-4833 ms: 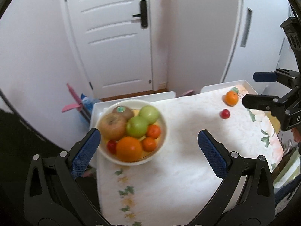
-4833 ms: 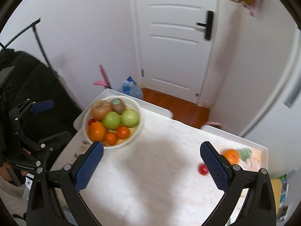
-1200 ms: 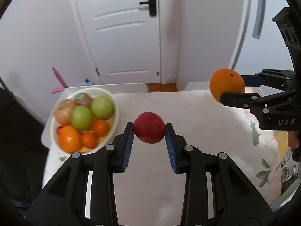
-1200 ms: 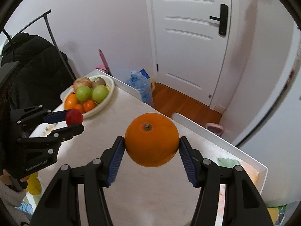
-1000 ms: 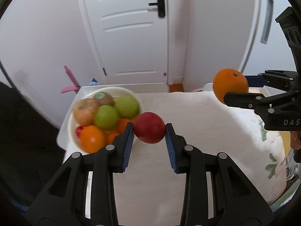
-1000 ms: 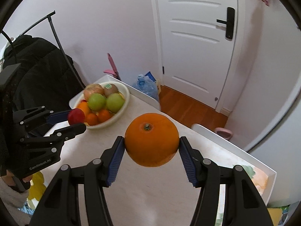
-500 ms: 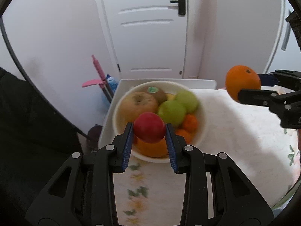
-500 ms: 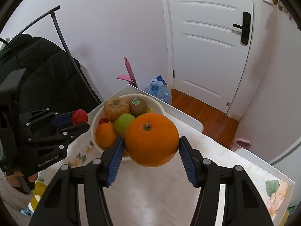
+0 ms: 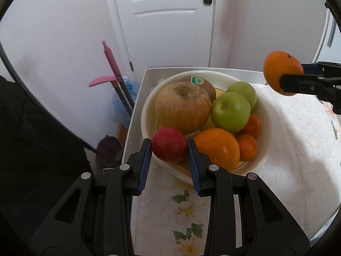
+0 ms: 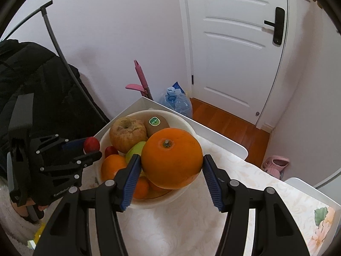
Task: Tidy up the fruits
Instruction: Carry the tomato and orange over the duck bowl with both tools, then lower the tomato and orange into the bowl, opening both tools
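Left claw (image 9: 169,149) clamped on red plum (image 9: 169,144), at near-left rim of fruit bowl (image 9: 263,115). Right claw (image 10: 171,166) clamped on orange (image 10: 171,157), over bowl's right side.

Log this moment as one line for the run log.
left gripper: shut on red fruit, at bowl rim | right gripper: shut on orange, near bowl | neither fruit released

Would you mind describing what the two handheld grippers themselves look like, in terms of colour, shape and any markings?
Both are matte black plastic. The left gripper and right gripper each have two angular, open-framed fingers joined by round silver screws, with ribbed blue pads on the inner faces. Seen from the right wrist camera, the left gripper's body carries white lettering, partly readable as "GenRobot". No cables or sleeves are visible.
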`<state>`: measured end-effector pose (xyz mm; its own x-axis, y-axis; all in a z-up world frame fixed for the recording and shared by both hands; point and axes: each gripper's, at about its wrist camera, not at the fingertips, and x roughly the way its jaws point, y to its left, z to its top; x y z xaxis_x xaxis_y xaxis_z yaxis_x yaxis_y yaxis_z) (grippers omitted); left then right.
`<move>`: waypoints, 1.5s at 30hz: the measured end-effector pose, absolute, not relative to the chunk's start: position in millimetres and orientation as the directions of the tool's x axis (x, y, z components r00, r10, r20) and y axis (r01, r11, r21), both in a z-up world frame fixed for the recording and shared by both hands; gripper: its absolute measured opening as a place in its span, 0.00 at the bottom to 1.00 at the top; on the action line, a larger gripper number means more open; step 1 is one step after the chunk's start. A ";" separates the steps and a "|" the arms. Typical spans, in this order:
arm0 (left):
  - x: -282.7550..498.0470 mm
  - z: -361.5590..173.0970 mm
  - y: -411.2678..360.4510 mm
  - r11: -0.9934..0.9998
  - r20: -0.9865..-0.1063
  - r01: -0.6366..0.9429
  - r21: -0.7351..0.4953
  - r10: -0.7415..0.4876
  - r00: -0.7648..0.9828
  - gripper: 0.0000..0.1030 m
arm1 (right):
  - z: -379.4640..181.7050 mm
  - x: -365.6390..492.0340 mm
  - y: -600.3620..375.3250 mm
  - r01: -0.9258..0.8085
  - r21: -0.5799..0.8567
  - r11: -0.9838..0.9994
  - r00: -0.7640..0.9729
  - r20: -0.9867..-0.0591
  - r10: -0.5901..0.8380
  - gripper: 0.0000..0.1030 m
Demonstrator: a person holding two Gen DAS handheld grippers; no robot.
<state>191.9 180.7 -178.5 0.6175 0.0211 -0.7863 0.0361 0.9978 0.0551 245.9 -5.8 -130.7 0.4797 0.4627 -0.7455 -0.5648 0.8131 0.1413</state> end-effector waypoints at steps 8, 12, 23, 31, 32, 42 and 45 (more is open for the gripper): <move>191.2 -178.5 190.0 0.999 -0.776 0.035 0.033 0.004 0.631 0.85 | -132.2 251.7 -1.7 -0.555 0.133 0.821 0.480 -0.755 0.446 0.53; 182.3 -168.1 194.7 1.000 -0.752 0.020 0.001 -0.013 0.659 0.98 | -129.8 254.5 0.7 -0.560 0.132 0.818 0.480 -0.753 0.450 0.53; 181.5 -150.1 199.6 1.000 -0.753 0.003 -0.004 -0.004 0.658 1.00 | -122.5 274.9 11.1 -0.586 0.156 0.795 0.449 -0.754 0.479 0.53; 187.8 -148.8 203.5 1.000 -0.754 0.002 0.002 0.000 0.657 1.00 | -136.6 302.5 27.8 -0.607 0.163 0.778 0.420 -0.764 0.489 0.53; 188.6 -148.6 203.9 1.000 -0.755 0.004 0.006 0.002 0.656 1.00 | -139.7 306.5 29.6 -0.607 0.168 0.777 0.415 -0.766 0.490 0.53; 196.4 -153.9 201.5 0.999 -0.765 0.023 0.042 0.017 0.644 1.00 | -164.5 332.7 44.6 -0.604 0.197 0.772 0.378 -0.782 0.495 0.53; 198.3 -155.7 201.2 0.999 -0.768 0.030 0.044 0.015 0.641 1.00 | -170.1 336.6 44.0 -0.594 0.199 0.779 0.378 -0.786 0.489 0.53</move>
<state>198.3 201.2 -155.7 0.6407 0.0148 -0.7676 0.0299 0.9986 0.0442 336.6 44.0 -170.1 0.3784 0.4893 -0.7857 -0.5941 0.7793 0.1992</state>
